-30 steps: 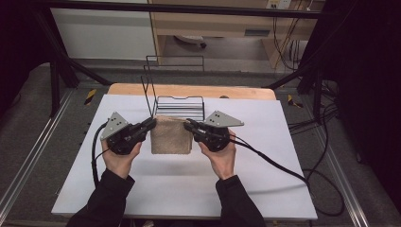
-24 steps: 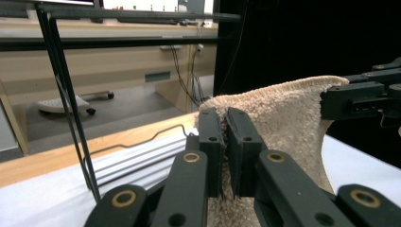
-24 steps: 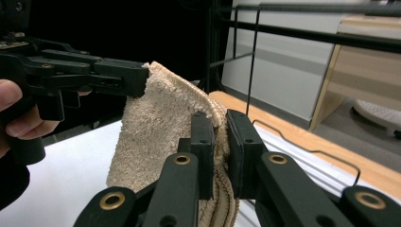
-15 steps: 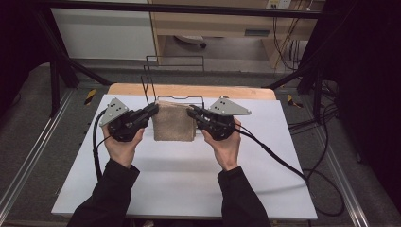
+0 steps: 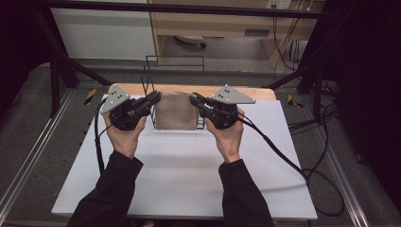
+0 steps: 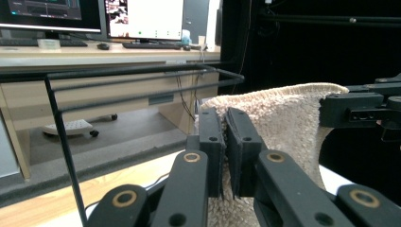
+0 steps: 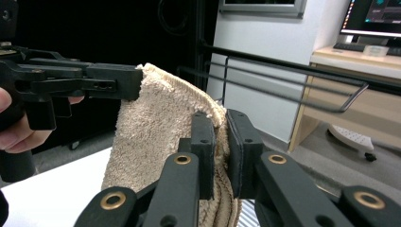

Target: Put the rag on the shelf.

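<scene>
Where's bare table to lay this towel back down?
The white table top is bare between the forearms and toward both side edges. It is crowded at the far edge, where the wire rack stands behind the towel.

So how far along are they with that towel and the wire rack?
Done: each hand-held gripper is shut on an upper corner of the beige towel, the left hand-held gripper on one side and the right hand-held gripper on the other. In hand: the towel hangs stretched between them, off the white table, in front of the black wire rack. Left, probably: draping it over the rack's bars, which carry nothing yet.
</scene>
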Demonstrator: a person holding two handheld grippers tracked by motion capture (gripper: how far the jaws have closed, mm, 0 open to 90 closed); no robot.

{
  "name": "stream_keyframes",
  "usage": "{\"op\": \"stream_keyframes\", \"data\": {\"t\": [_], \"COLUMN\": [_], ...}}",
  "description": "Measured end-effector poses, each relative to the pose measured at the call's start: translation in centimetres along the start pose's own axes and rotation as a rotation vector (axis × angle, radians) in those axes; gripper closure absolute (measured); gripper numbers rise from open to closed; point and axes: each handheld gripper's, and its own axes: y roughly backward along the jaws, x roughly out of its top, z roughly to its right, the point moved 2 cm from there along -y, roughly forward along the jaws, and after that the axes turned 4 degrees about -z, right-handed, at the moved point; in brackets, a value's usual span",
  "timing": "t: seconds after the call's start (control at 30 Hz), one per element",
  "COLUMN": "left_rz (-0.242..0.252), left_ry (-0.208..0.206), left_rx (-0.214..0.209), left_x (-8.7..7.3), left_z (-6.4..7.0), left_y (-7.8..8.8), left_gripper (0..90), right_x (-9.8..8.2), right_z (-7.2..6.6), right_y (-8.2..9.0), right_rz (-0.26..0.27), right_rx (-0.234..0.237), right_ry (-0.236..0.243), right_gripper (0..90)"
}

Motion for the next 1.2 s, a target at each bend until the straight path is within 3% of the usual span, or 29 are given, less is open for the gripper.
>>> {"op": "stream_keyframes", "data": {"t": [0.67,1.2], "left_rz": [0.054,0.085], "left_ry": [0.001,-0.001], "left_rx": [0.006,0.036], "left_x": [3.4,6.8], "left_z": [-0.6,-1.9], "left_y": [-1.0,-1.6], "left_gripper": [85.1,85.2], "right_x": [3.3,6.9], "right_z": [1.2,1.9], "right_y": [-0.4,-1.6], "right_rz": [0.062,0.1], "right_rx": [-0.032,-0.056], "right_ry": [0.01,0.031], "right_gripper": [82.5,82.5]}}
